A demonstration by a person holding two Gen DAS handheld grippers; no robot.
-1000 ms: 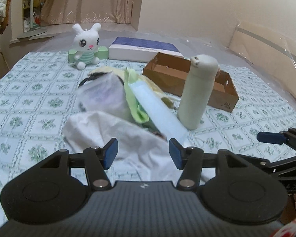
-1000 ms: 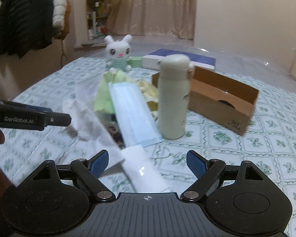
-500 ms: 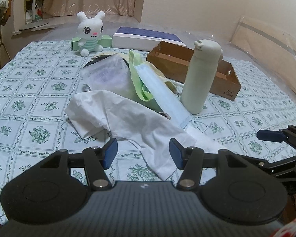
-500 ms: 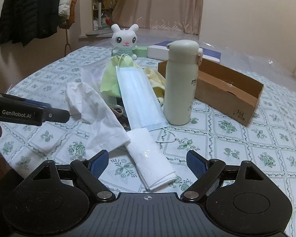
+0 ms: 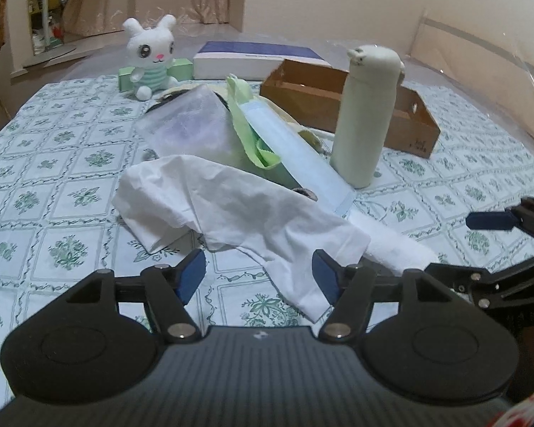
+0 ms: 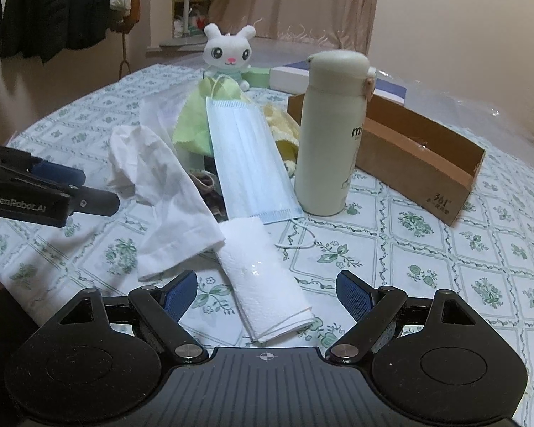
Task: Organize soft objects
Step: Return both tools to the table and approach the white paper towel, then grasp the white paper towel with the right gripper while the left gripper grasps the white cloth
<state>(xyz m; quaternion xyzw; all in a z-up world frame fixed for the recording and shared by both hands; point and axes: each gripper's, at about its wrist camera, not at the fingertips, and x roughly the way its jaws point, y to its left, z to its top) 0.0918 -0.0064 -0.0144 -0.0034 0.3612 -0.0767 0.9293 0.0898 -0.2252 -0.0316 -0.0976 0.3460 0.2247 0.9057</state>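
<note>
between the spread right claw (image 6: pixel 267 291), the folded tissue (image 6: pixel 265 274) runs lengthwise away; left claw (image 5: pixel 258 275) gapes too

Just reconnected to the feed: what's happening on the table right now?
Nothing is picked up yet. Both hand-held grippers hang open over a pile of soft things on the patterned tablecloth. The left hand-held gripper faces the crumpled white cloth; the right hand-held gripper faces the folded white towel. A blue face mask lies beside the upright bottle, with the cardboard box behind.
</note>
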